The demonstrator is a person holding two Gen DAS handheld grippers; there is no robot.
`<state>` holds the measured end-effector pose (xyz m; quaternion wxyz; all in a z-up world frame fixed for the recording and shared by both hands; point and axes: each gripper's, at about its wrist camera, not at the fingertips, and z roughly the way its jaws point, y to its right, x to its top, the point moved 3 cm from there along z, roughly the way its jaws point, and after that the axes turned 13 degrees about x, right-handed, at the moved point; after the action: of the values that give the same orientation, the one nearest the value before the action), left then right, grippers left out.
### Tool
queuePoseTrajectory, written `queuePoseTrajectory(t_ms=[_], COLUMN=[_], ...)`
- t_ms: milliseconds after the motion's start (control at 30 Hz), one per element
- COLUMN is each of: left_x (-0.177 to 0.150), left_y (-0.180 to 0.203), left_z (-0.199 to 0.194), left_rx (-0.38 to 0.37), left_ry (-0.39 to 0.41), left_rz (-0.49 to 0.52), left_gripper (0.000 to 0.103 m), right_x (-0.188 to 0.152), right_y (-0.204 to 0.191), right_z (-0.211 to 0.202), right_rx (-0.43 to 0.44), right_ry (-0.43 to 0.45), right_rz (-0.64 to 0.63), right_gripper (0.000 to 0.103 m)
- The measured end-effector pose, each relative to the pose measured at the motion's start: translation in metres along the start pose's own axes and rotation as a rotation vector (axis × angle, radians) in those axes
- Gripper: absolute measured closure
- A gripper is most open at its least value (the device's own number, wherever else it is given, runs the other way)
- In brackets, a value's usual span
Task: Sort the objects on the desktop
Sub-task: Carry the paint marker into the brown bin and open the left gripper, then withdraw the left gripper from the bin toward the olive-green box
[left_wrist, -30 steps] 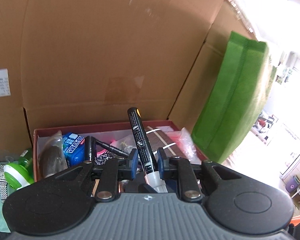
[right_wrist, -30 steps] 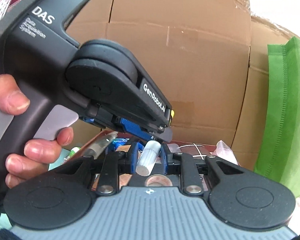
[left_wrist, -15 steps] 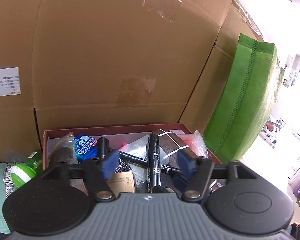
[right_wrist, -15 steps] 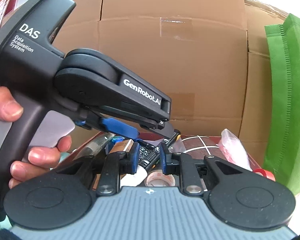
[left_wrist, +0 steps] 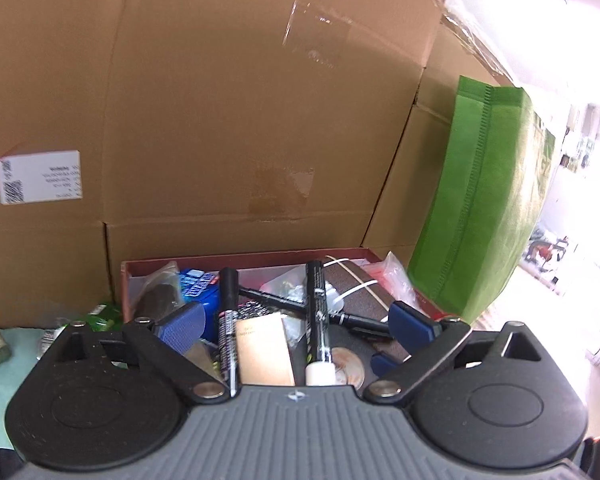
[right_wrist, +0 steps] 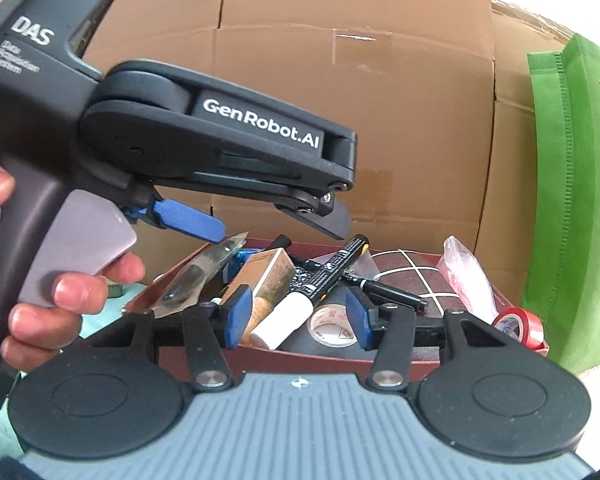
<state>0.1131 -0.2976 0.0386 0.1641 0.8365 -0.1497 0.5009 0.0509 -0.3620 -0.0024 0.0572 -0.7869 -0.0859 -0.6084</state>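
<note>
Grippers are both opening over the red box (left_wrist: pixel 244 259): left gripper (left_wrist: pixel 296 320) gaping, right gripper (right_wrist: pixel 296 314) half apart, neither pinching the white-capped marker (right_wrist: pixel 300 300) lying inside. Drop looks done; next, back out and pick another item. Only the right view is showing the red tape roll (right_wrist: pixel 520 326).

Both wrist views close, facing red tray (left_wrist: pixel 244 261)
</note>
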Motion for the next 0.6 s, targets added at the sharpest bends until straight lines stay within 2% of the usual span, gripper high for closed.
queuePoseTrajectory(t_ms=[67,100,167,267,600], left_x=[-0.003,-0.005,-0.009,-0.017,-0.039], left_y=[0.000,0.000,-0.003,-0.010,-0.041], left_z=[-0.007,-0.011,-0.016,-0.024,-0.047], left_rx=[0.024,0.036,0.067,0.100,0.189], left_ry=[0.011,0.013,0.009,0.019,-0.023], left_rz=[0.017,0.024,0.035,0.024,-0.004], left_gripper=[0.000,0.000,0.000,0.000,0.000], right_x=[-0.004,-0.004,-0.005,-0.005,-0.009], right_y=[-0.003,-0.007,-0.013,-0.019,-0.051], right_z=[-0.006,-0.006,-0.010,-0.013,-0.027], right_rx=[-0.004,-0.009,-0.035,-0.040,-0.062], right_ry=[-0.002,-0.001,0.003,0.007,-0.004], right_rz=[-0.005,-0.009,-0.020,-0.023,-0.038], right_gripper=[0.040,0.030,0.016,0.016,0.012])
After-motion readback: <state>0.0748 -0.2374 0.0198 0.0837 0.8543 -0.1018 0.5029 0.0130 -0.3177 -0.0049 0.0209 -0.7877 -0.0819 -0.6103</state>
